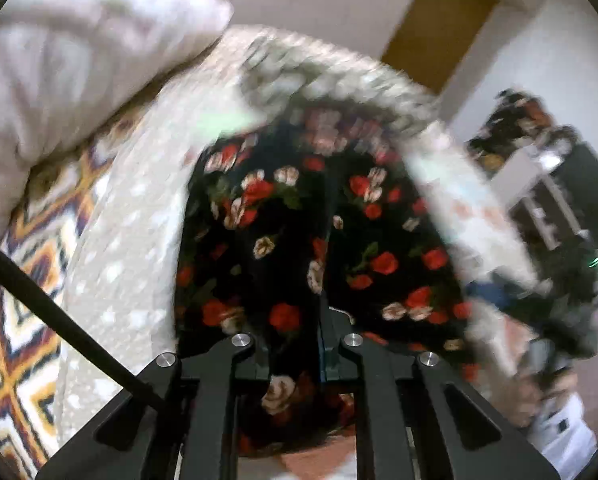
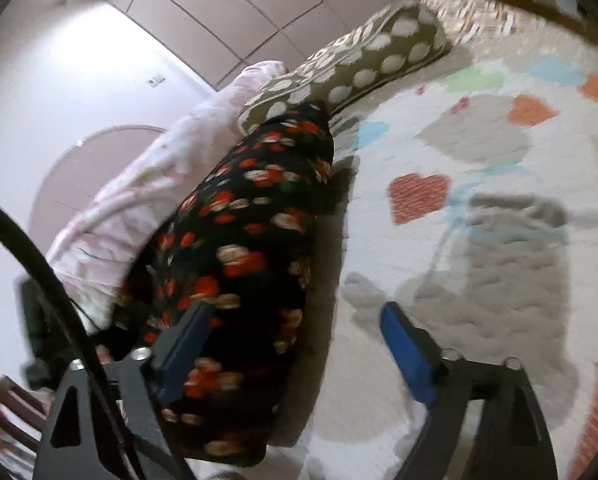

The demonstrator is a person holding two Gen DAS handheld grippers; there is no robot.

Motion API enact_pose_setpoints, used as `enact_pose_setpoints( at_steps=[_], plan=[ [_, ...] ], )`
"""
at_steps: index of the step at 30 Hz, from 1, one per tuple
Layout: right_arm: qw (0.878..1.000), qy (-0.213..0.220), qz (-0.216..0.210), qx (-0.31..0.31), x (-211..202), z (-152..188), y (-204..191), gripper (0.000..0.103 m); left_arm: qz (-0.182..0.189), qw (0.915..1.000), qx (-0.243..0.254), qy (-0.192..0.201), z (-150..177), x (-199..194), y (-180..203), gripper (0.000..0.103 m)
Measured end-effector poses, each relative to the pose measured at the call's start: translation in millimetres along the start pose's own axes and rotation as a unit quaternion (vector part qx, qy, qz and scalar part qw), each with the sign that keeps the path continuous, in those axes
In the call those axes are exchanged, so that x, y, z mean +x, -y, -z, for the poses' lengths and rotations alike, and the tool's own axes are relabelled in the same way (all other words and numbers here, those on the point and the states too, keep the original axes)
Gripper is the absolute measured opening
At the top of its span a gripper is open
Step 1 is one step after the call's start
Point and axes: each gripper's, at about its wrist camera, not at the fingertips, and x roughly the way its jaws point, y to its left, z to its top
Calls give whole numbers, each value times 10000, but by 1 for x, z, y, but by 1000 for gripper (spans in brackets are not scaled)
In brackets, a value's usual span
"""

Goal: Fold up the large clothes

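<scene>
Left wrist view: the left tool (image 1: 324, 344) has its 2 fingers drawn narrow, pinched on a fold of the black floral garment (image 1: 283, 216), which spreads ahead of it over the quilted bedcover (image 1: 119, 264). Right wrist view: the right tool (image 2: 295, 344) stands wide, the garment (image 2: 243, 240) draped over its left finger (image 2: 187, 344) and nothing gripped, the heart-patterned bedcover (image 2: 479, 152) beside.
</scene>
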Motion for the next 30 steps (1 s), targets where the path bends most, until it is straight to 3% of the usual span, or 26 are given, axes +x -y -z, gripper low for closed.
enact_pose_setpoints(
  at_steps=[4,7,10,11,12,14,16,19,23,25,27,30],
  plan=[
    [9960,-462,-507,578,51,-4,7,93,35,9999,12,154,11,15,-4,14],
    [9894,-474,-1095,829,75,-9,2,95,166,9995,-108,231,12,18,-8,16],
    [9910,-610,-907,772,102,-11,-12,98,148,9993,-101,330,16,14,-9,18],
    [9907,-691,-903,749,109,-12,-16,92,83,9993,-101,358,15,16,-8,18],
    [9909,-720,-860,739,110,-13,-18,77,-4,9991,-143,394,16,15,-6,17],
    [9904,-686,-963,715,99,-19,-20,58,-9,9990,-183,403,23,11,5,17],
    [9913,-658,-1021,500,82,-26,-23,54,-1,9992,-157,366,22,11,22,17],
    [9942,-426,-962,231,46,-37,-17,53,162,9994,89,304,21,17,62,17],
    [9977,-140,-585,322,-2,-46,26,55,488,9983,315,106,22,37,107,22],
    [9978,-235,-188,591,-6,-43,58,61,505,9984,241,-48,23,57,113,24],
    [9966,-297,63,765,0,-36,76,75,612,9981,32,-76,22,63,111,27],
    [9971,-121,256,706,-13,-36,70,80,794,9965,-166,-198,21,48,104,28]
  ],
)
